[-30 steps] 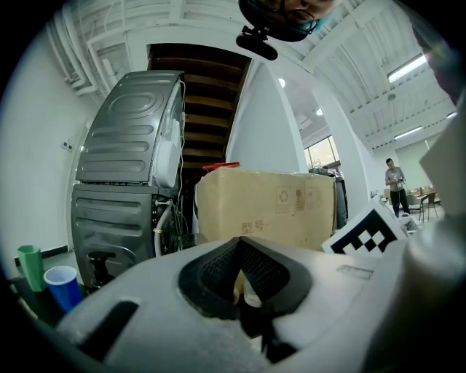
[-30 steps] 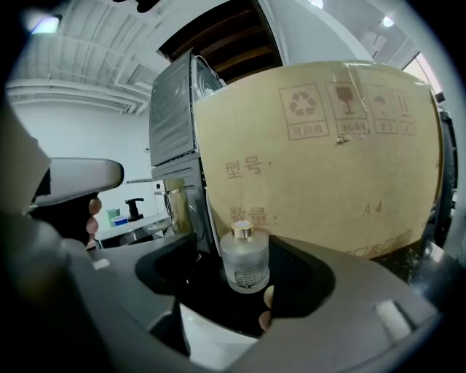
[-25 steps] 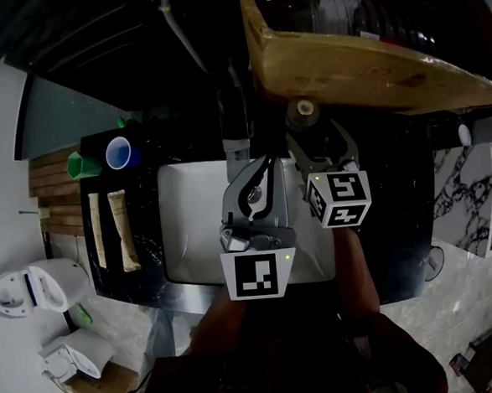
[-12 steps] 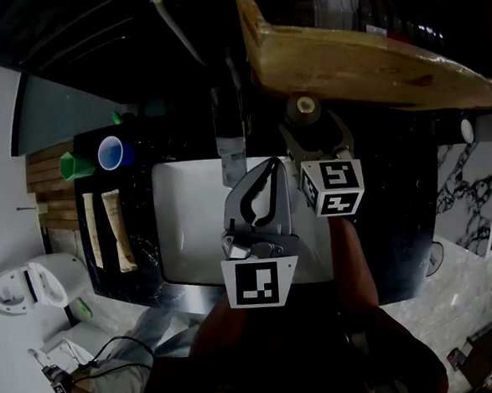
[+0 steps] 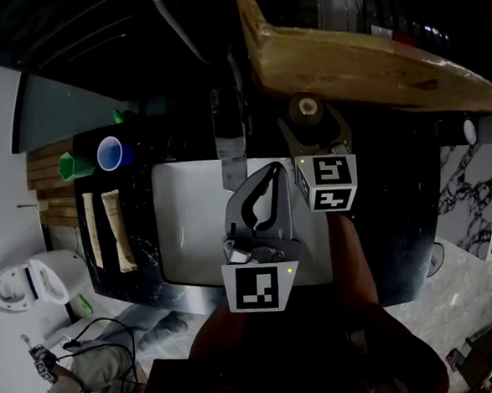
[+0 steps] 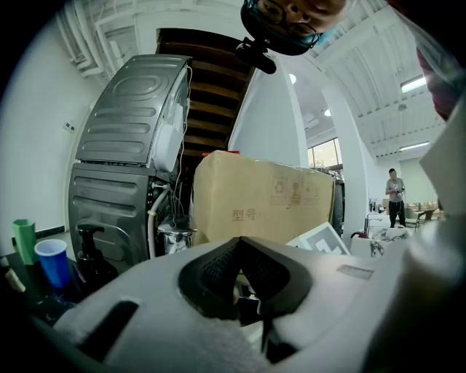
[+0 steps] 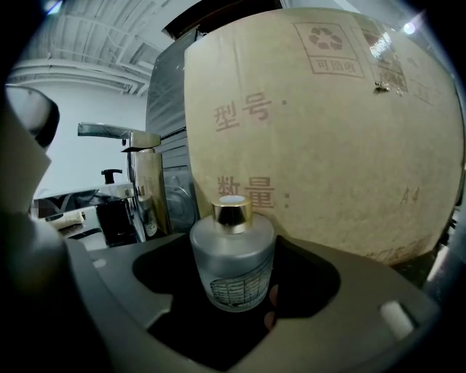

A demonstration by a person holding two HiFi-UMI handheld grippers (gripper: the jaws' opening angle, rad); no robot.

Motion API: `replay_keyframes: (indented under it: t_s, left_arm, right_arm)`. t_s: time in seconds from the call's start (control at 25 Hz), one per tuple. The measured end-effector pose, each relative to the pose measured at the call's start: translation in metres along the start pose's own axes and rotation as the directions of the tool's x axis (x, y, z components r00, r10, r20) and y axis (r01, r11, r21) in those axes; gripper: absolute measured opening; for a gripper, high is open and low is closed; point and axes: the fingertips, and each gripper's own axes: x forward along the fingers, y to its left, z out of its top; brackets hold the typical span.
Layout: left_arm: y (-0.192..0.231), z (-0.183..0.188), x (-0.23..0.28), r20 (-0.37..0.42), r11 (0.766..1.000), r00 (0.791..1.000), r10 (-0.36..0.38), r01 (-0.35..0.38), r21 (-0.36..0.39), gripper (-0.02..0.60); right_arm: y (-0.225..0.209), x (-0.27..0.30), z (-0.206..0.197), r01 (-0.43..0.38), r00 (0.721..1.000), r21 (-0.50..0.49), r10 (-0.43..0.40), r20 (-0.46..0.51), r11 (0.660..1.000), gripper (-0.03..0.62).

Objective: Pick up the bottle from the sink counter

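A frosted glass bottle with a gold cap stands on the black counter behind the sink, against a cardboard box. My right gripper is open, with one jaw on each side of the bottle and a small gap showing beside it in the right gripper view. My left gripper hangs over the white sink, shut with nothing in it; its jaw tips meet in the left gripper view.
A chrome faucet rises just left of the bottle. A blue cup, a green cup and two tubes sit on the counter's left end. A black pump bottle stands near them. The box overhangs the back.
My right gripper has moved forward so its jaws now flank the bottle. My left gripper has drifted slightly right over the sink and stayed shut.
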Motion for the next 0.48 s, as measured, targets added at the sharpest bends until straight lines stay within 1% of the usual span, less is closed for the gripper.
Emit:
replay_keyframes:
  t_s: [0.08, 0.48]
  left_arm:
    - [-0.0005, -0.0009, 0.0, -0.005, 1.0, 1.0, -0.003, 0.003, 0.0, 0.003]
    - [0.0026, -0.0023, -0.0025, -0.004, 1.0, 1.0, 0.004, -0.005, -0.021, 0.003]
  right_arm:
    - [-0.0017, -0.0004, 0.0, 0.008, 1.0, 0.0, -0.008, 0.001, 1.0, 0.33]
    - [-0.0027, -0.0002, 0.0005, 0.021, 1.0, -0.013, -0.021, 0.011, 1.0, 0.328]
